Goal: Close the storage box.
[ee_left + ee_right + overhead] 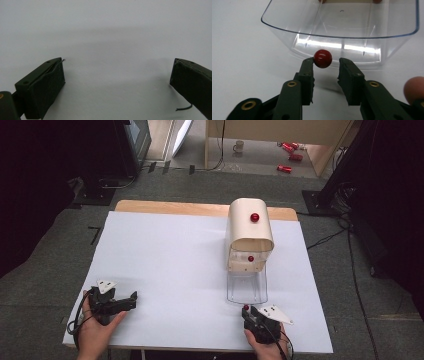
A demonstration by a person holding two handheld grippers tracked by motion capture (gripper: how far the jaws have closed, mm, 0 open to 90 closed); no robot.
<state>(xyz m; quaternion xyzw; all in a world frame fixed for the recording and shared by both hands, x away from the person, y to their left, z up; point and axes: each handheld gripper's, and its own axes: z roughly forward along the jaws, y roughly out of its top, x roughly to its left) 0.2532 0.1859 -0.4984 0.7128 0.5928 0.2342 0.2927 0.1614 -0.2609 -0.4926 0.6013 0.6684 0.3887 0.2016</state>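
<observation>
Red ball (pixel 322 58) is sitting on the white counter (pixel 165 255) just in front of the clear plastic drawer (pixel 342 27), at the near end of that drawer in the high view (pixel 245 308). In the right gripper view it is lying between the tips of the right claw (pixel 327 65): one finger (pixel 308 71) is touching its side, while the other is standing a little apart from it, so the pads are not yet pressing on it from both sides. The right claw is therefore standing partly open around the ball, held by a hand at the bottom edge of the high view (pixel 248 312).

The clear drawer is lying pulled out toward the person from the foot of a cream, round-topped box (pixel 250 232) that is standing toward the far right of the counter. A red knob (pixel 255 217) is showing on the top of that box and a smaller red one (pixel 250 258) on its front.

The left claw (pixel 131 299) is resting near the counter's near left corner, well apart from the ball and the box. In the left gripper view its fingers (pixel 48 85) are standing wide apart over bare white surface, open and holding nothing.
</observation>
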